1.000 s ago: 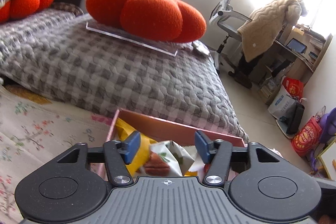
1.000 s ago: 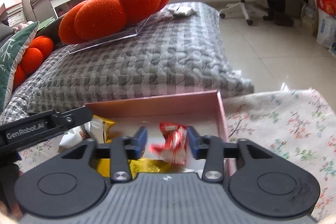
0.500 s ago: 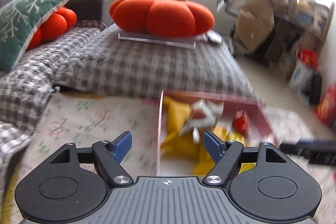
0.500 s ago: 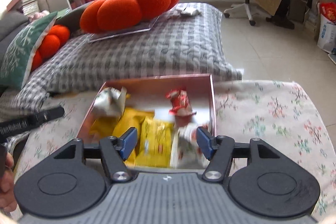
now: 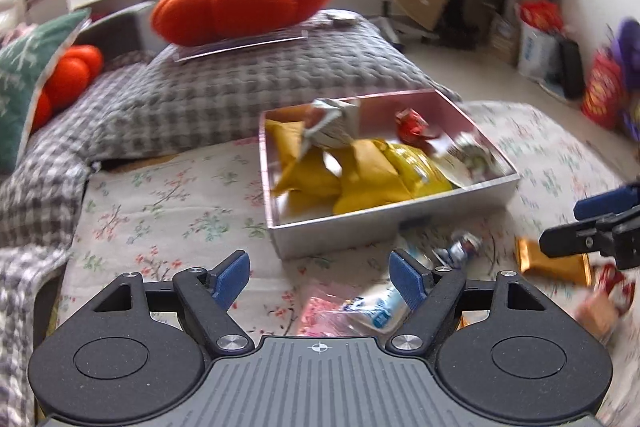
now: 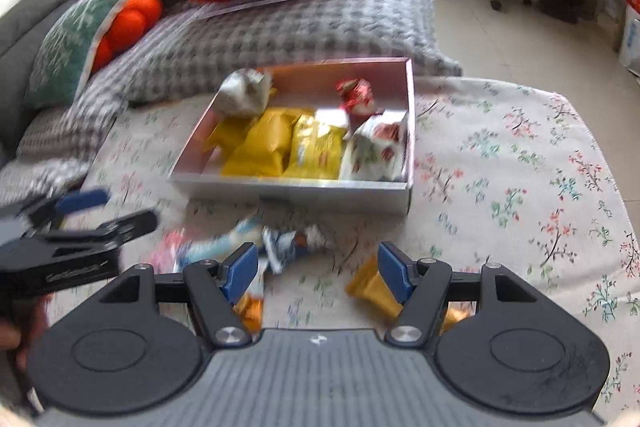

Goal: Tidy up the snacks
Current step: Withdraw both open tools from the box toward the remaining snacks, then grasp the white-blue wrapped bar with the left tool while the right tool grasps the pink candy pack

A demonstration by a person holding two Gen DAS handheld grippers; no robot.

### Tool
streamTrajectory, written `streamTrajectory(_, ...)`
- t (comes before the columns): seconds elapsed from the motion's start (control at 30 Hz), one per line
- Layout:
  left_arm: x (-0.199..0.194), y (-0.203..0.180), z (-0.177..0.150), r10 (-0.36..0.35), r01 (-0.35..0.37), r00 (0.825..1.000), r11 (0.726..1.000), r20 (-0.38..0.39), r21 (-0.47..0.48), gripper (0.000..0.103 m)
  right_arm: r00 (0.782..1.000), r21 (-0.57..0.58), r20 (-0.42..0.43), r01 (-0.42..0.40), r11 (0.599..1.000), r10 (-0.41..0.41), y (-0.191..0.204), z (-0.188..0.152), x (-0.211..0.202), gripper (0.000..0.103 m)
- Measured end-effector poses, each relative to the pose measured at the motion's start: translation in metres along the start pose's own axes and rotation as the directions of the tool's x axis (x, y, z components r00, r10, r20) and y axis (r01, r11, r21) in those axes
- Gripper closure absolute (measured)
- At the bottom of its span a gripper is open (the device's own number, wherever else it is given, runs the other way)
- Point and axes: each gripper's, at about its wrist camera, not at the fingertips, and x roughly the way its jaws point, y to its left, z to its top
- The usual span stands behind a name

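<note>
Landmark: pink box (image 6: 304,193) on the floral cloth (image 6: 520,155).

Left gripper (image 5: 319,273): jaws apart, just been widening, nothing between the pads. Right gripper (image 6: 316,267): jaws also apart, just been widening, empty.

Inside the box: yellow packets (image 6: 280,147) across the middle, a white crumpled packet (image 6: 244,93) at the far left corner, a small red wrapped sweet (image 6: 356,97) toward the far right, a white-and-red pouch (image 6: 376,151) against the right wall.

Outside, just in front of the box's near wall: a blue-and-white wrapper (image 6: 288,243), a pale blue-white packet (image 5: 378,309) on a pink sachet (image 5: 320,311), and an orange-gold foil bar (image 6: 372,287) nearest the right gripper.

Handling, judged: all loose pieces look light, thin and crinkly; foil is likely slippery and will slide on the cloth. Contents may crush, so a mild squeeze. Best hold is probably across the narrow width at mid-body, not on the twisted ends, which may tear or slip. Frames blurred; wrapper print unreadable.
</note>
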Motion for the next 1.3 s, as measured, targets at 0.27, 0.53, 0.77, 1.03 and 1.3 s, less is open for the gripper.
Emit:
streamTrajectory(0.27, 0.0, -0.014, 0.0, -0.066, 0.065, 0.998, 0.997, 0.015, 0.052, 0.017, 0.999, -0.03, -0.037, 0.02, 0.999, -0.021, -0.007, -0.011, -0.003, 0.04)
streamTrajectory(0.53, 0.032, -0.036, -0.008, -0.092, 0.102, 0.994, 0.981, -0.065, 0.165, 0.017, 0.998, 0.073, -0.059, -0.014, 0.997, 0.018, -0.019, -0.013, -0.004, 0.04)
streamTrajectory(0.77, 0.052, -0.043, -0.02, -0.071, 0.098, 0.988, 0.974, -0.135, 0.202, 0.037, 0.995, 0.065, -0.096, -0.032, 0.997, 0.038, -0.01, -0.015, 0.009, 0.043)
streamTrajectory(1.03, 0.042, -0.017, -0.01, -0.143, 0.147, 0.981, 0.989, -0.127, 0.021, 0.083, 0.995, 0.097, -0.089, -0.03, 0.995, 0.039, -0.013, -0.011, 0.014, 0.05)
streamTrajectory(1.3, 0.046, -0.016, -0.01, -0.141, 0.145, 0.979, 0.989, -0.147, 0.02, 0.083, 0.994, 0.093, -0.108, 0.046, 0.995, -0.036, -0.033, -0.01, 0.019, 0.05)
